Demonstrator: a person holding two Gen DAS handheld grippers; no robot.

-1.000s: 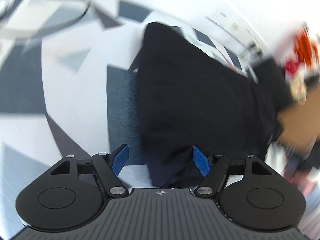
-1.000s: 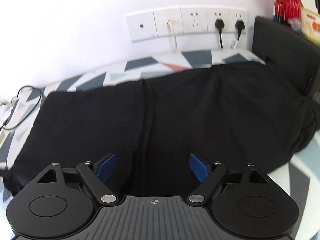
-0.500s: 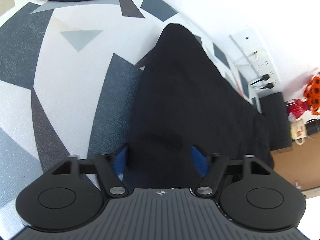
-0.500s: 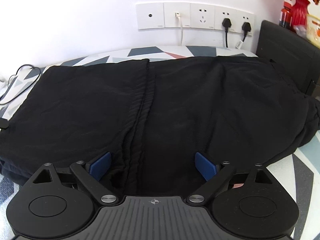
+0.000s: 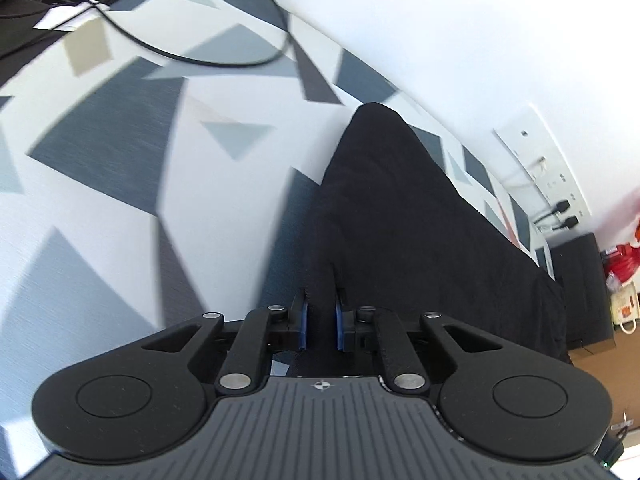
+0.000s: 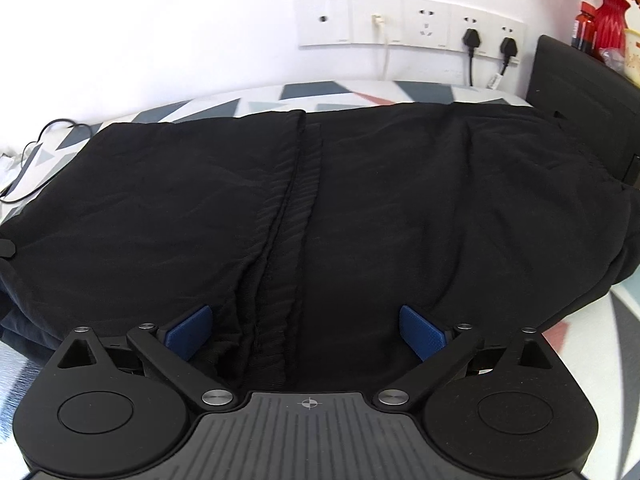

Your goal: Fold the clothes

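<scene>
The black garment (image 6: 360,208) is lying spread across the patterned counter (image 5: 104,208), its far edge running near the wall with the socket strip (image 6: 408,20), a ribbed band (image 6: 296,216) crossing it from front to back; part of the cloth already looks doubled over at that band, though how many layers there are I cannot tell.

The left tool (image 5: 319,322) is closing on the near left corner of the garment; its blue pads are nearly together with a ridge of black cloth pinched between them, so it seems to be taking hold of that corner.

The right tool (image 6: 306,334) is opening, its pads (image 6: 422,332) spread wide and pointing down over the near hem beside the ribbed band; cloth is lying between the pads, but they are not pressing on it.

The step in hand appears to be gripping the near edge at two points ahead of a fold; one corner is being secured, the other not yet.

The next move is calling for the right tool to sink onto the hem and pinch it through all layers; then both should be lifting together and carrying the near edge toward the wall, keeping the cloth taut between them so that it is not bunching.
</scene>
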